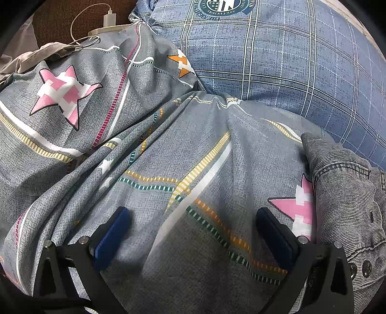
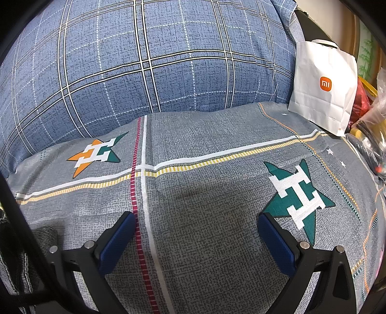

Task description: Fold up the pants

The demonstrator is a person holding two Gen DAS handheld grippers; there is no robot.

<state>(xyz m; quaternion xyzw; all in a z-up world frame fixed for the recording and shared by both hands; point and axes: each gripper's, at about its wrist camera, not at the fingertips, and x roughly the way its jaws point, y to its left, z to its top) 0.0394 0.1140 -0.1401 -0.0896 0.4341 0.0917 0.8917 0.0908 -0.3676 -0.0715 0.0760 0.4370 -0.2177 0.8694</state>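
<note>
Bed surface covered by a grey sheet (image 2: 205,149) printed with stars and striped lines; smooth in the right wrist view, heavily rumpled in the left wrist view. A large blue plaid pillow (image 2: 154,60) lies at the far side, resting on the sheet. White paper bag (image 2: 323,91) with an orange logo stands upright at the bed's right edge, beside assorted clutter. A white charger and cable (image 1: 106,21) rest on a brown surface beyond the rumpled sheet
</note>
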